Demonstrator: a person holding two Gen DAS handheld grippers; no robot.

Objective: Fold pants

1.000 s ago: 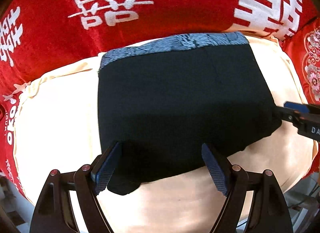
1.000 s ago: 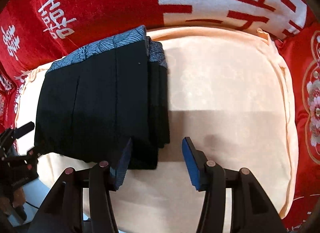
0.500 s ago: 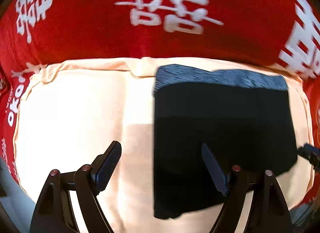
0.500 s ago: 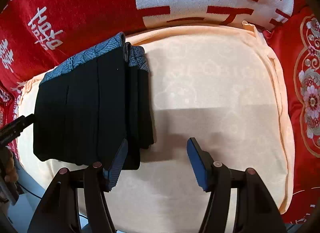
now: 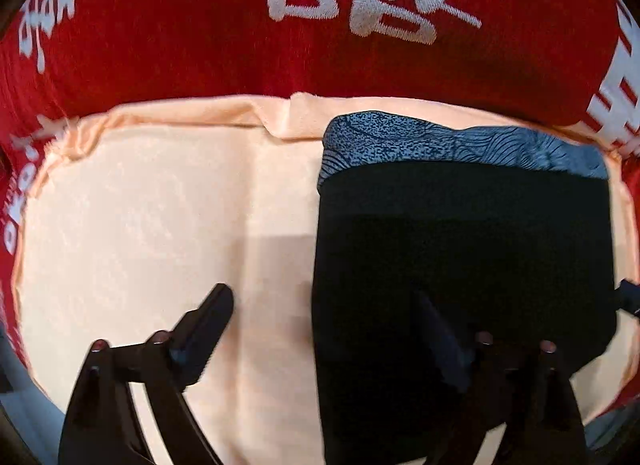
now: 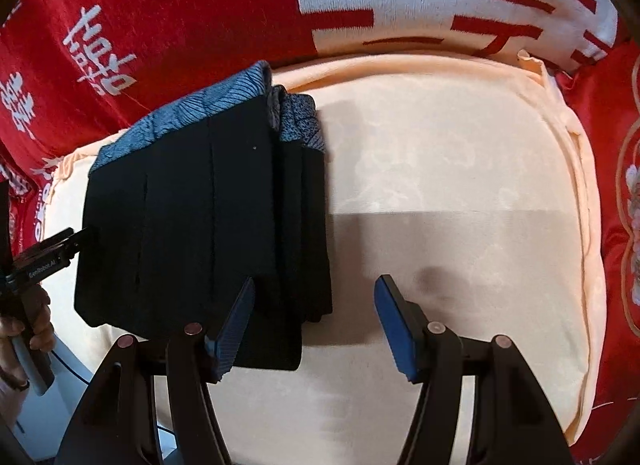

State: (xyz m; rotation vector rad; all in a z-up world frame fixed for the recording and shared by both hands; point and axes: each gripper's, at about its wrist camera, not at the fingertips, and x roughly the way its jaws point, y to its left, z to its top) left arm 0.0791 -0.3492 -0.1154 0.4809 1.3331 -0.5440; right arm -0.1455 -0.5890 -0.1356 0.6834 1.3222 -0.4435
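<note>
folded black pants (image 6: 200, 217) are laid on a peach cushion (image 6: 460, 169). the left gripper (image 5: 324, 317), jaws opening, is spread astride their left edge; the right gripper (image 6: 316, 305), jaws opening, is spread astride their right edge; nothing is pinched.

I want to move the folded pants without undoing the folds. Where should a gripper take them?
Best guess: grip the stacked layered edge of the folded pants, coming from the bare side of the peach cushion. All layers end together there, so one pinch likely catches every layer.

Matt black cloth pants (image 6: 180, 225)
</note>
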